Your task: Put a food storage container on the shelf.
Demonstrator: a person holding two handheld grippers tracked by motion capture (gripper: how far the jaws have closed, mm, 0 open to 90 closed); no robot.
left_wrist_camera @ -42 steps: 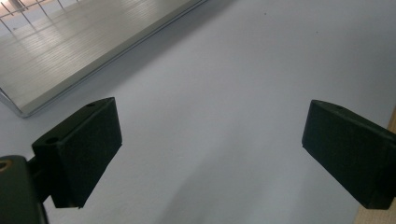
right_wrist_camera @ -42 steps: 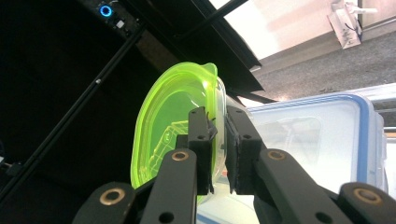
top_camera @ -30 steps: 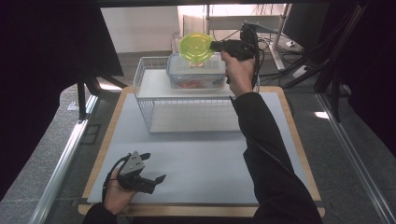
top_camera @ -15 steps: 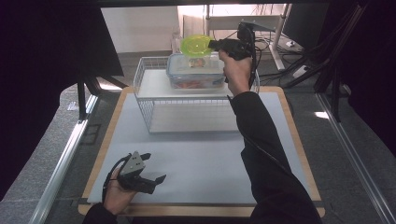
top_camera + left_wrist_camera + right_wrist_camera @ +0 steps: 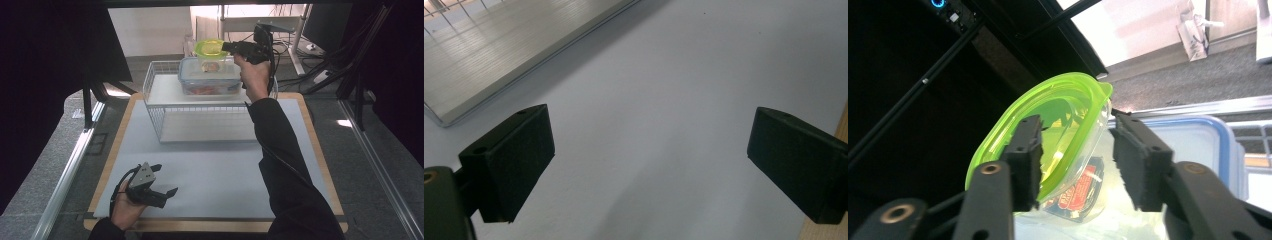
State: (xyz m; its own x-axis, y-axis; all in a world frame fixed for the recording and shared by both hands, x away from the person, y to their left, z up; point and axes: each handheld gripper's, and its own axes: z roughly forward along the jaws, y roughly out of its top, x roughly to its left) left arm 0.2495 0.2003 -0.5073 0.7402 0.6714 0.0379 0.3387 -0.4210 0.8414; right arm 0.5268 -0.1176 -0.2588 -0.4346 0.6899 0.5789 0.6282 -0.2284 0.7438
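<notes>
Up top, right gripper (image 5: 226, 47) is clamped on the rim of a clear tub w/ green lid (image 5: 210, 49), held in the air just above a blue-lidded container (image 5: 210, 76) that sits on the wire rack (image 5: 165, 102). Down near the front edge of the white mat (image 5: 220, 165), left gripper (image 5: 167, 192) rests low in the person's hand, jaws spread wide, nothing btwn them.
</notes>
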